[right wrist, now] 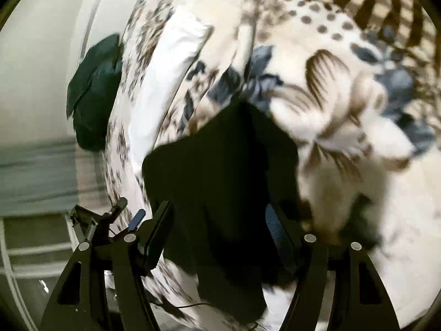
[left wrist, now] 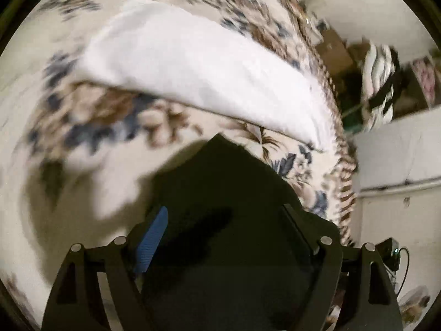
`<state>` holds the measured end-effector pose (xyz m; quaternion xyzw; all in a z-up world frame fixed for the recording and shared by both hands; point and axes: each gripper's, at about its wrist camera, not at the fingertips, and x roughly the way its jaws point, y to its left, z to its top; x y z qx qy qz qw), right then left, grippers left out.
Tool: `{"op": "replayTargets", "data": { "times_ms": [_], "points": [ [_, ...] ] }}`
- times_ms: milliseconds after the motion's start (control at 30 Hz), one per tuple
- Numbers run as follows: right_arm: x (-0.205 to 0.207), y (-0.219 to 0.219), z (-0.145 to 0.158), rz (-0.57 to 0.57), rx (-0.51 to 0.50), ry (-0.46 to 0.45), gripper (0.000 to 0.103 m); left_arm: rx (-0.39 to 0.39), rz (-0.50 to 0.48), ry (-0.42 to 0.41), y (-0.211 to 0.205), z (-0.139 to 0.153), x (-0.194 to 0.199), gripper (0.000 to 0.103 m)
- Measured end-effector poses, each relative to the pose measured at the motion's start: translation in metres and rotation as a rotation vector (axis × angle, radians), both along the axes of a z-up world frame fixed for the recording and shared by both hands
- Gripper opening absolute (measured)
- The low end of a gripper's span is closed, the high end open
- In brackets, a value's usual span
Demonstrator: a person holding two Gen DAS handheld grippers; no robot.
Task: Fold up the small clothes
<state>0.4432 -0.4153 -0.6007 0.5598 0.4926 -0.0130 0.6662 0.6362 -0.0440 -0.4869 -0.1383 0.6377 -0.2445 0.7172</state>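
Note:
A black garment (left wrist: 220, 207) hangs between the fingers of my left gripper (left wrist: 223, 218) above the floral bedspread (left wrist: 91, 115); its jaws stand wide, with the cloth against the right finger. In the right wrist view the same black garment (right wrist: 226, 171) hangs between the fingers of my right gripper (right wrist: 217, 218). Whether either gripper pinches the cloth is hidden by the dark fabric. A folded white cloth (left wrist: 193, 66) lies on the bed beyond; it also shows in the right wrist view (right wrist: 171, 74). Both views are motion-blurred.
A dark green garment (right wrist: 93, 93) lies at the bed's far edge by the white wall. A cluttered shelf with clothes (left wrist: 380, 82) stands past the bed edge. The left gripper (right wrist: 110, 220) shows at the lower left of the right wrist view.

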Motion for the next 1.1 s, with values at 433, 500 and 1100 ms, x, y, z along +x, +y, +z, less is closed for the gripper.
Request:
{"op": "replayTargets", "data": {
  "times_ms": [433,500,1100],
  "points": [
    [-0.021,-0.018,-0.014,0.046,-0.025,0.061,0.042,0.124,-0.079,-0.005,-0.005,-0.013,-0.007,0.083],
    [-0.035,-0.01,-0.007,0.043,-0.001,0.072,0.056,0.087,-0.062,-0.013,0.001,0.0,-0.019,0.083],
    [-0.077,0.053,-0.065,0.133,-0.034,0.253,0.02,0.095,0.038,0.141,0.055,-0.06,-0.11,0.087]
  ]
}}
